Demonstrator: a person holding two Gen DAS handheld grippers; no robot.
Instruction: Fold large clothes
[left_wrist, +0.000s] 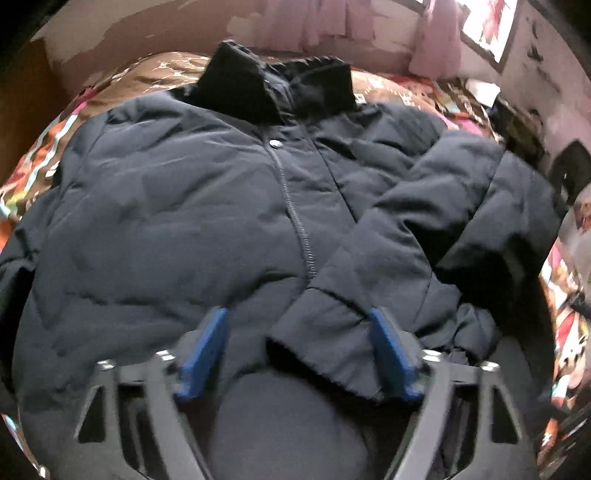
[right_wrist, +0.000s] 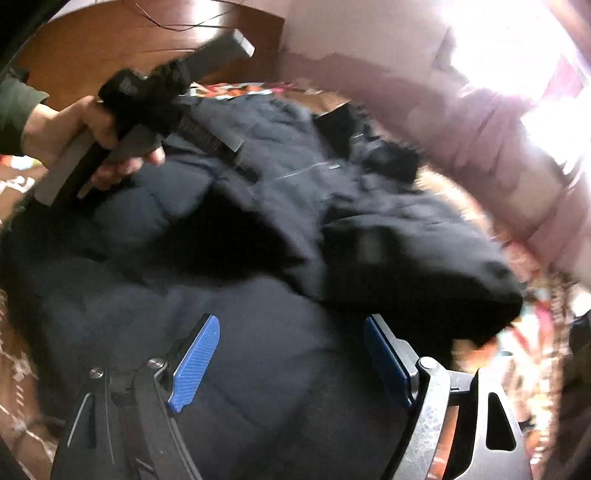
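Note:
A dark navy padded jacket (left_wrist: 177, 206) lies front up on a patterned bedspread, its collar (left_wrist: 280, 88) at the far end and its zip closed. Its right sleeve (left_wrist: 399, 236) is folded across the chest, cuff (left_wrist: 325, 343) nearest me. My left gripper (left_wrist: 299, 321) is open, its blue pads either side of that cuff, just above it. In the right wrist view the jacket (right_wrist: 258, 332) fills the frame, blurred. My right gripper (right_wrist: 291, 328) is open and empty above the jacket body. The person's hand with the left gripper tool (right_wrist: 140, 107) shows at upper left.
The colourful patterned bedspread (left_wrist: 48, 147) shows around the jacket. A wooden headboard (right_wrist: 110, 40) stands at the left, a pink wall (left_wrist: 325, 22) and bright window (right_wrist: 517, 48) beyond. Dark items (left_wrist: 517, 125) lie at the bed's far right.

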